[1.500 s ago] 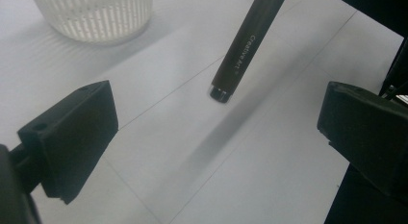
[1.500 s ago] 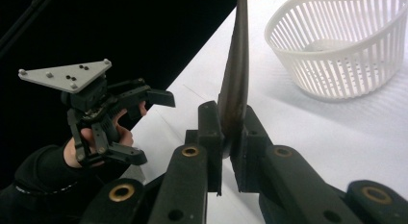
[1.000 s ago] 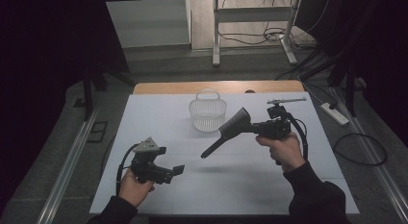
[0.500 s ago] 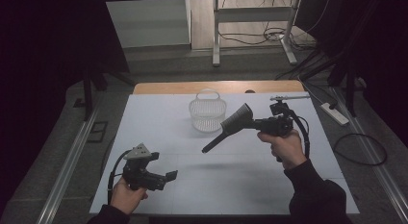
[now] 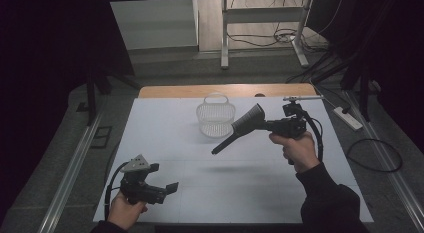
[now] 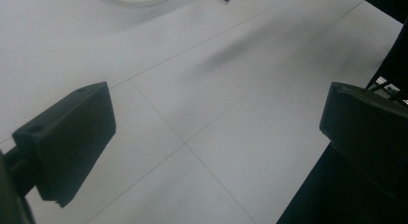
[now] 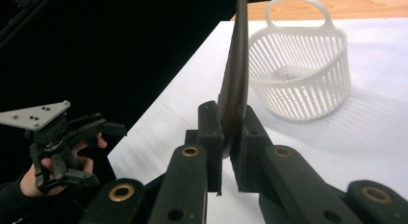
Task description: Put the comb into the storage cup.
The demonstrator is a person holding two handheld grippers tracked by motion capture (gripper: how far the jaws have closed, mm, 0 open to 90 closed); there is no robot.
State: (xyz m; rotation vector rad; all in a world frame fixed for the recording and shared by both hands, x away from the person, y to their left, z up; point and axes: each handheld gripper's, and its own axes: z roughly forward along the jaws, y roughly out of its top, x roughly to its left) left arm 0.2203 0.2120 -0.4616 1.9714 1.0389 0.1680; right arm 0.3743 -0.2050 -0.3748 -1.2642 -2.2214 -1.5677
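Jaws of the right gripper [image 5: 274, 126] pinch a dark shoehorn [image 5: 240, 129] by its broad flared end, held in the air above the white worktop [image 5: 165, 133], just beside the white plastic basket [image 5: 216, 118]. Its thin curved blade looks stiff, light and smooth, so it may twist in a grip; the wide end seems the safer hold. Near the worktop's front edge, the left gripper [image 5: 167, 188] has its jaws spread, nothing between them.
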